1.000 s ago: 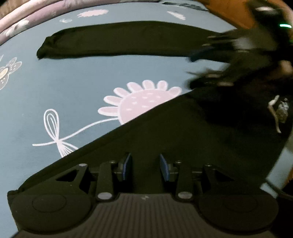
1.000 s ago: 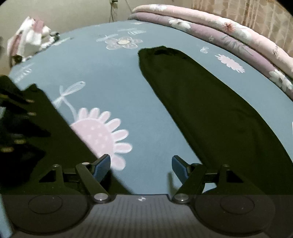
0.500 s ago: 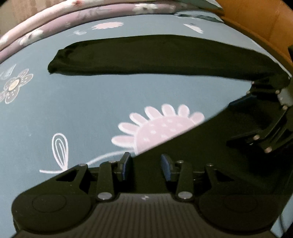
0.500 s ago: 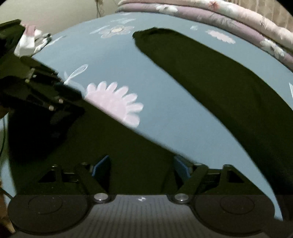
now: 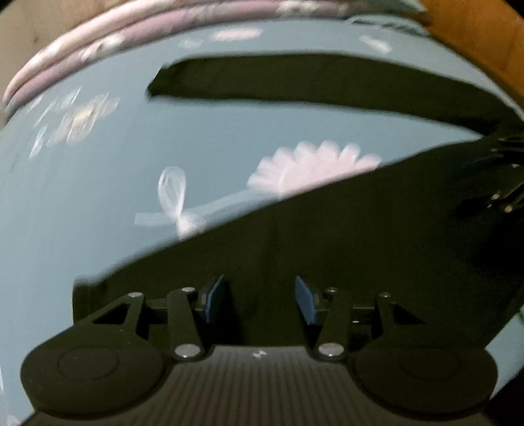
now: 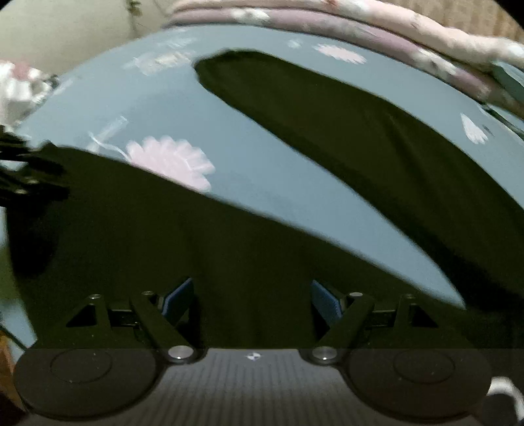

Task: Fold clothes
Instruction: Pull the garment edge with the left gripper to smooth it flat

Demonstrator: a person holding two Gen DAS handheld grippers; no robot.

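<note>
Black garment (image 5: pixel 344 236): dark trousers spread flat on a blue-grey bedsheet (image 5: pixel 82 203). In the left wrist view one leg crosses the upper half of the frame, cuff end at upper centre-left; the other leg fills the lower centre and right, its edge running diagonally from lower left to right. In the right wrist view (image 6: pixel 360 137) one leg runs from upper centre down to the right edge; the other covers the lower left and centre.

Left gripper (image 5: pixel 260 300): bottom centre, blue-padded fingers (image 5: pixel 214 296) spread apart over the near leg; nothing pinched between them.

Right gripper (image 6: pixel 252 300): bottom centre, fingers spread wide over black cloth, nothing pinched. Also visible at the right edge of the left wrist view, blurred.

Bedsheet print: pink daisy (image 5: pixel 311 167) at centre, partly covered by the near leg; white bow-like outline (image 5: pixel 173 196) to its left.

Folded quilts (image 6: pixel 376 23): pink and mauve, floral, along the upper edge.

Both views are motion-blurred.
</note>
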